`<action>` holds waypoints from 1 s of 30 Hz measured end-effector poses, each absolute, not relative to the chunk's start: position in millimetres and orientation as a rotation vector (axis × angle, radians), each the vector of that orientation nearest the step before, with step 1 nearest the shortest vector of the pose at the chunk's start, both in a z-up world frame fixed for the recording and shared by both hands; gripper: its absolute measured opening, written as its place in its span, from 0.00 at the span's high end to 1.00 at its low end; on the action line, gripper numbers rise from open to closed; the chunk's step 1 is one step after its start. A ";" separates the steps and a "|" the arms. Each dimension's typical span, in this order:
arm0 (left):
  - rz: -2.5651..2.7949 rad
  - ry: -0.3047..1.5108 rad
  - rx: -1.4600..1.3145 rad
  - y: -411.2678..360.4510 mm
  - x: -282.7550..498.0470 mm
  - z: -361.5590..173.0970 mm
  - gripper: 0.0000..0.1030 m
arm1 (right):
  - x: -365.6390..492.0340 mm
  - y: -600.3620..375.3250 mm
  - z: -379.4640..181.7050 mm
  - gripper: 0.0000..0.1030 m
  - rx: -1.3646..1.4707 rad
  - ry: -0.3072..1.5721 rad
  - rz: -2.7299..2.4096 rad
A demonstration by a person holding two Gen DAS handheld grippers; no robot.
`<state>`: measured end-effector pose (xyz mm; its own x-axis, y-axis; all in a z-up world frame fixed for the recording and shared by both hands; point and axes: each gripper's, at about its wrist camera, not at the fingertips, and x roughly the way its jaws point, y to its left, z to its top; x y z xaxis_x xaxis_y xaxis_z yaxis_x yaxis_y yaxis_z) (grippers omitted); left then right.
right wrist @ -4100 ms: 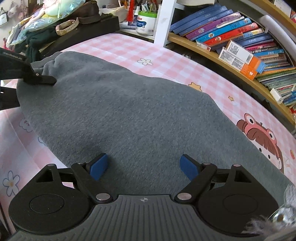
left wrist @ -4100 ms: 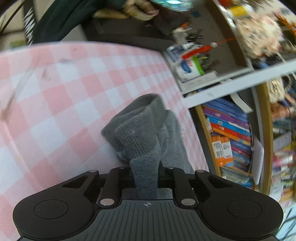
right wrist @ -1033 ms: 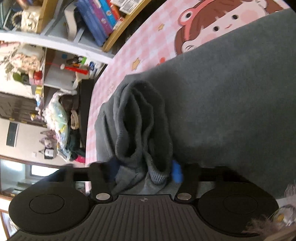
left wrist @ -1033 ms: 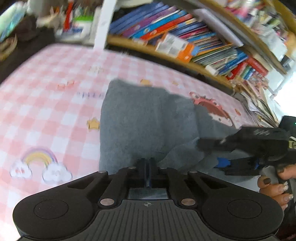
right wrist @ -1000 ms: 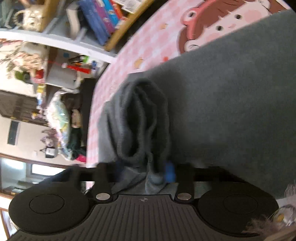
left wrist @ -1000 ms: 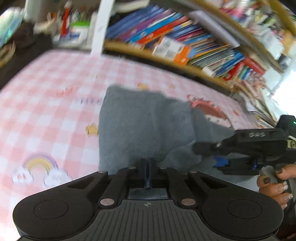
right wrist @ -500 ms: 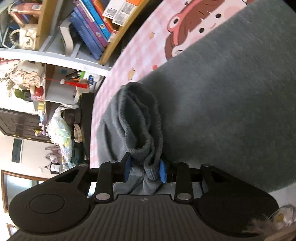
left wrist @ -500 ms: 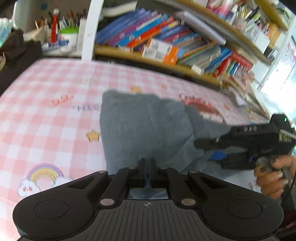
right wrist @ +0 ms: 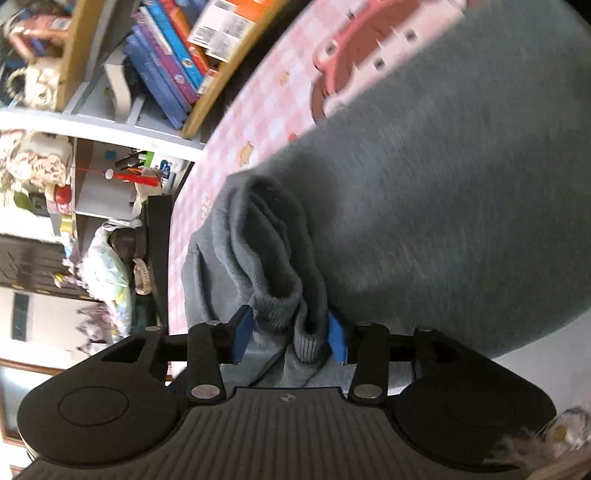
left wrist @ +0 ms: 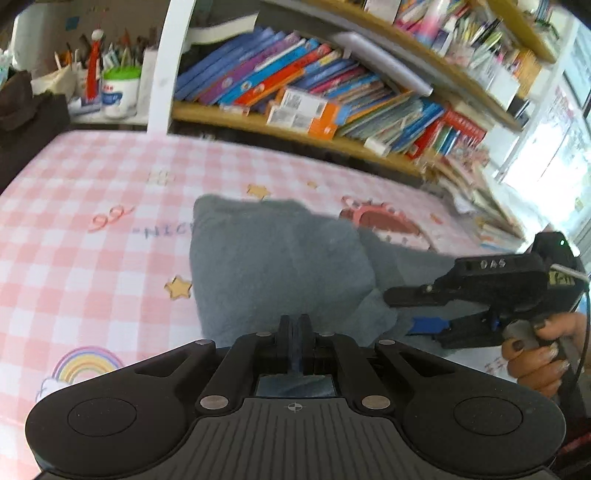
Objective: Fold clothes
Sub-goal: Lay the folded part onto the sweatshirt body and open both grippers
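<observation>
The soft grey fleece garment (left wrist: 280, 258) looks light and floppy; its ribbed hem (right wrist: 291, 314) suits gripping. The right gripper (right wrist: 291, 338) pinches that hem, while the left gripper (left wrist: 294, 332) is closed, apparently empty.

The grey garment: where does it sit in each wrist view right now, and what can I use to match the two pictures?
Left wrist: the grey garment lies mid-frame on the pink checked cloth, just beyond the left gripper.
Right wrist: the garment fills the centre and right, its bunched edge between the right gripper fingers.
Shared landmark: the orange box on the bookshelf.
</observation>
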<state>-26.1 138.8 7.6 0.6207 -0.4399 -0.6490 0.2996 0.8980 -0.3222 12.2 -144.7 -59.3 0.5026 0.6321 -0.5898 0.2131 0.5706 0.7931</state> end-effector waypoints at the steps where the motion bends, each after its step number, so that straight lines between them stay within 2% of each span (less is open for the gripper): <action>1: -0.435 0.783 -0.187 138.0 -26.3 10.5 0.95 | 10.8 -144.0 -54.5 0.57 0.942 1.040 0.303; 5: -0.462 0.758 -0.148 129.0 -25.8 16.7 0.90 | 3.5 -141.2 -36.2 0.48 0.818 1.010 0.278; 12: -0.511 0.718 -0.099 115.5 -26.1 21.4 0.71 | -17.4 -134.5 -8.1 0.37 0.559 0.937 0.221; 16: -0.564 0.689 -0.066 103.1 -24.3 24.6 0.63 | -29.1 -128.3 -2.2 0.34 0.447 0.923 0.178; 19: -0.607 0.681 -0.037 91.7 -23.5 24.0 0.51 | -39.9 -132.3 -1.4 0.31 0.437 0.916 0.141; 30: -0.735 0.711 0.008 56.6 -23.3 15.9 0.42 | -83.6 -188.3 -14.3 0.30 0.620 0.900 -0.108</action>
<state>-23.3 56.6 15.9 0.5210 -0.6104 -0.5966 0.6158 0.7528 -0.2324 -83.6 -188.3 -14.3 0.6291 0.1642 -0.7598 0.3399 0.8210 0.4588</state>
